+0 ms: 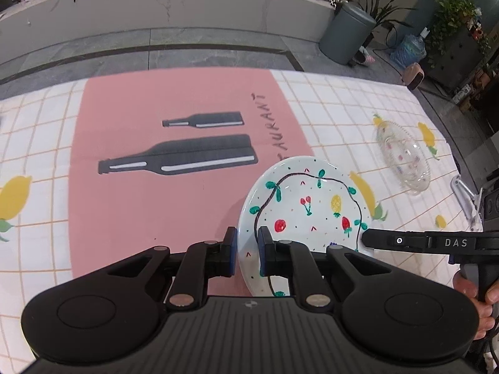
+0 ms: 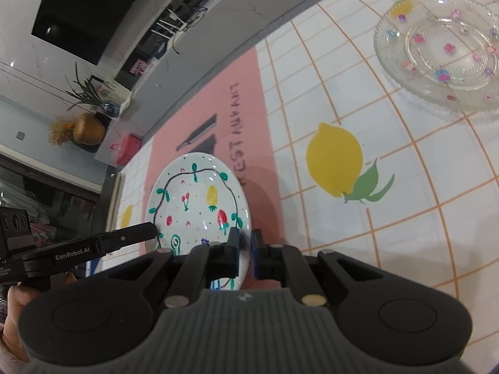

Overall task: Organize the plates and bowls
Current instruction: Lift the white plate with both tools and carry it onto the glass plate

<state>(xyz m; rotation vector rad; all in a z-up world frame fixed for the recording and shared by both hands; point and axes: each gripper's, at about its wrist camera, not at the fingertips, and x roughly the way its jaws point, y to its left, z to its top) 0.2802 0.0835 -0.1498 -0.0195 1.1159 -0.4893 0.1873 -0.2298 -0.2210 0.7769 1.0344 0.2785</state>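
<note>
Above lemon-print tablecloth (image 2: 389, 187), left tongs (image 1: 248, 243) and right tongs (image 2: 245, 244) clench painted plate (image 1: 312, 199) rim between them.

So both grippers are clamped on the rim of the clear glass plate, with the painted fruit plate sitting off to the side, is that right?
Not quite: the left gripper and right gripper clamp the painted fruit plate; the clear glass plate sits off to the side untouched, as the right wrist view shows.

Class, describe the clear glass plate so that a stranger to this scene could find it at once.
Start at the tablecloth, white with an orange grid and printed lemons, with a pink panel. Beyond the big lemon, away from the panel, lies the glass plate. Unlike the white fruit-painted plate held by both grippers, it is transparent, scallop-edged, dotted with small flowers, and untouched.
</note>
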